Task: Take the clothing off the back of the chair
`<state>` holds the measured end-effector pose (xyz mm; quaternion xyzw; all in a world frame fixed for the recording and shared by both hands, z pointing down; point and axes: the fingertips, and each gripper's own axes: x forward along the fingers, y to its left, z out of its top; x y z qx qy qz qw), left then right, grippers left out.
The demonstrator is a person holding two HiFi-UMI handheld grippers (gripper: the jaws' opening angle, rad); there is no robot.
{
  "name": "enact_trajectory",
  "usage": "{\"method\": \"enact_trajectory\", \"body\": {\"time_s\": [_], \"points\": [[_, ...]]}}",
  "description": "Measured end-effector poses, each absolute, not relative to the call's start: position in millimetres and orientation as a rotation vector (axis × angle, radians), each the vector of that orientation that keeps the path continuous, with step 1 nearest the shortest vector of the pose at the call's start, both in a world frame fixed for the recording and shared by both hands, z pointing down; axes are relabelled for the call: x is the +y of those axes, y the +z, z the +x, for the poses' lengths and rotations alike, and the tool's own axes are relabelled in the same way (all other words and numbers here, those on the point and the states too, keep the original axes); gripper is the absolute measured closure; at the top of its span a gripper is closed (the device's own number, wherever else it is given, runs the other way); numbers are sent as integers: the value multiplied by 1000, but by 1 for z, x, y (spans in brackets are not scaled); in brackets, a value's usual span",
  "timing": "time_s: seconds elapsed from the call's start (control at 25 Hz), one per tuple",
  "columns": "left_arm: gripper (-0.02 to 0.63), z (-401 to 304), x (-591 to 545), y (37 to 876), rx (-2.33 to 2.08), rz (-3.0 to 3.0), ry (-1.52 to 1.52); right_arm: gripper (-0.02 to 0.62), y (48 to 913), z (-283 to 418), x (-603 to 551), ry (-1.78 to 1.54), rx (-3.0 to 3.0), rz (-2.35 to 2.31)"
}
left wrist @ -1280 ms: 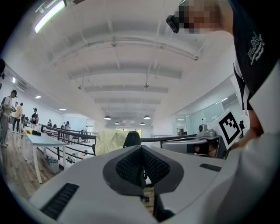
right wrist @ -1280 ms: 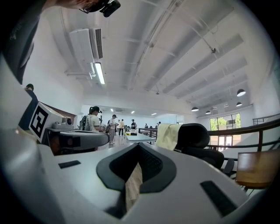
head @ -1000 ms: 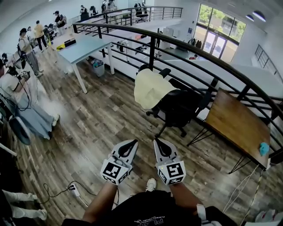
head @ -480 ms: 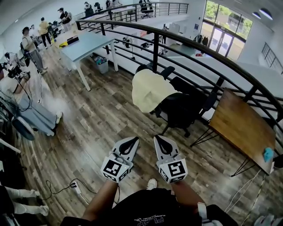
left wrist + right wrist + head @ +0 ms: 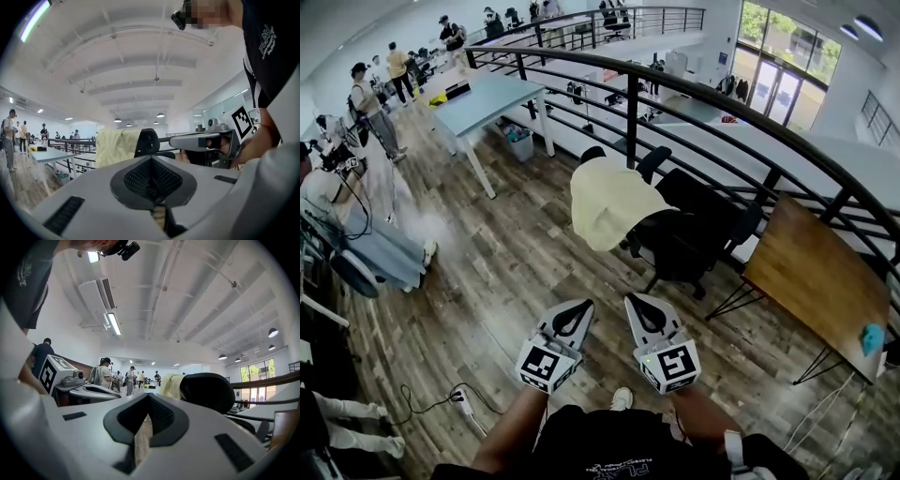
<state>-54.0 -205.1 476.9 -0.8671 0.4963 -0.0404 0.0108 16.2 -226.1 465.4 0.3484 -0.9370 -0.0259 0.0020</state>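
A pale yellow garment hangs over the back of a black office chair beside the railing. My left gripper and right gripper are side by side over the wooden floor, both short of the chair, level and shut with nothing in them. In the left gripper view the garment covers the chair back, with the black headrest to its right and my own jaws closed below. In the right gripper view the garment shows behind the headrest, beyond the closed jaws.
A black curved railing runs behind the chair. A brown wooden table carrying a small blue thing stands at the right. At the back left are a pale blue table and several people. A power strip lies on the floor.
The chair and the garment have come nearer and slid a little left in the head view. Both grippers stay shut and side by side as they travel toward the chair.
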Motion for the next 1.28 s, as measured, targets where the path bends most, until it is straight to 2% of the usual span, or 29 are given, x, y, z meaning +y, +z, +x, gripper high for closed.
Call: {"method": "enact_trajectory", "body": {"time_s": [0.16, 1.28], "points": [[592, -50, -212, 481, 1545, -2710, -188, 578, 468, 23, -234, -71, -2920, 1072], [592, -114, -307, 448, 1402, -2730, -8, 578, 453, -39, -291, -117, -2846, 1291]]}}
